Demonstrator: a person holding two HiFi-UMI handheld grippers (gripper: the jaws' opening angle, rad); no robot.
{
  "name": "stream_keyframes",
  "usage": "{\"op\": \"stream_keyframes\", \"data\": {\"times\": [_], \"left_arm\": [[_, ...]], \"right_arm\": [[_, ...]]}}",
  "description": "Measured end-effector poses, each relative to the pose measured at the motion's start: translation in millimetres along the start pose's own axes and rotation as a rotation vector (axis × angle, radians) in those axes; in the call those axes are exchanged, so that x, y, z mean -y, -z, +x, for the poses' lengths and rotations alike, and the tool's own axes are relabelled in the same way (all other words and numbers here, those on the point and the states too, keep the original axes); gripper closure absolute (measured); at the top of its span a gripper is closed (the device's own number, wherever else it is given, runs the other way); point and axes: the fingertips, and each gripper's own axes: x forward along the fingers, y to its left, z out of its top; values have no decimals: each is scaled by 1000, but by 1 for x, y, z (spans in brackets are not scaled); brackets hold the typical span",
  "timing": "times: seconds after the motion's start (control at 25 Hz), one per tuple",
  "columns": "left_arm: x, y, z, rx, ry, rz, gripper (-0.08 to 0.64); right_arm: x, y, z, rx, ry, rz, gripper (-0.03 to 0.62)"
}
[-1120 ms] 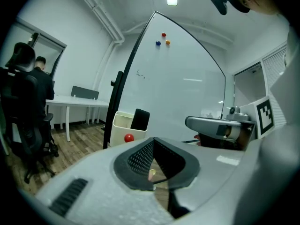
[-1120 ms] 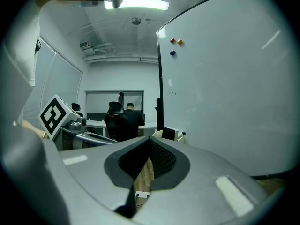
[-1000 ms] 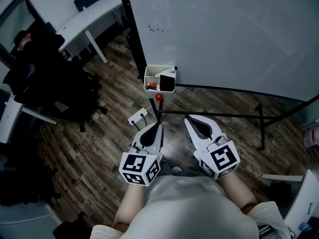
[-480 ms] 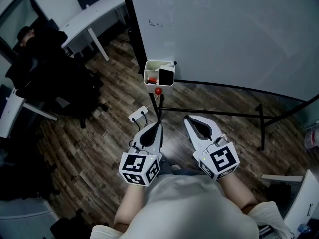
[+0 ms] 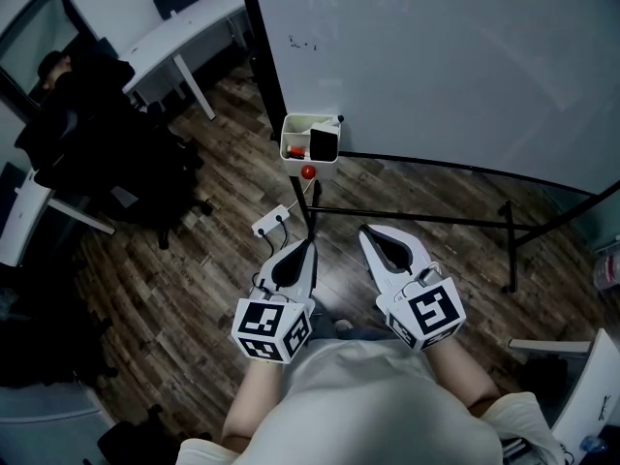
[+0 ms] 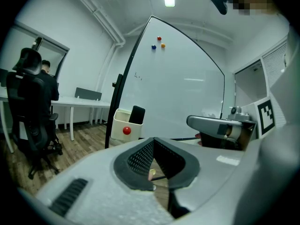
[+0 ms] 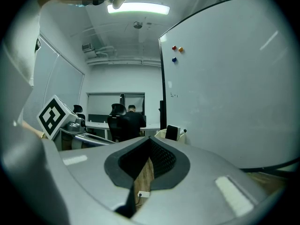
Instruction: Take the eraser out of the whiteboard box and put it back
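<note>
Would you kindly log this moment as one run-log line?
stage: before pick | left gripper: shut, empty | right gripper: shut, empty | eraser: standing in whiteboard box | grippers: short of box

**A:** Where is the white open-topped plastic box (image 5: 287,136)?

**B:** At the lower left corner of the large white whiteboard (image 5: 436,56), against its black frame. The black rectangular eraser (image 5: 324,143) stands in the box's right half. The small red round magnet (image 5: 308,172) sits on its front wall.

**A:** And the grippers?

**B:** The left gripper (image 5: 310,244) and right gripper (image 5: 365,232) are side by side before the box, well apart from it, above the dark wooden plank floor (image 5: 194,289).

**A:** What's left of the board?

**B:** A white desk (image 5: 184,39) lies behind, with a black office chair (image 5: 107,153) nearer. A person (image 6: 48,86) sits at the desk.
</note>
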Motion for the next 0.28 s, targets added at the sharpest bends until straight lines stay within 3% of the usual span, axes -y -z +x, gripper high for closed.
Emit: {"op": "stream_keyframes", "data": {"times": [0.28], "left_arm": [[1,2,0,0,1,-1,563]], "right_arm": [[0,1,-1,2,4,5,589]]}}
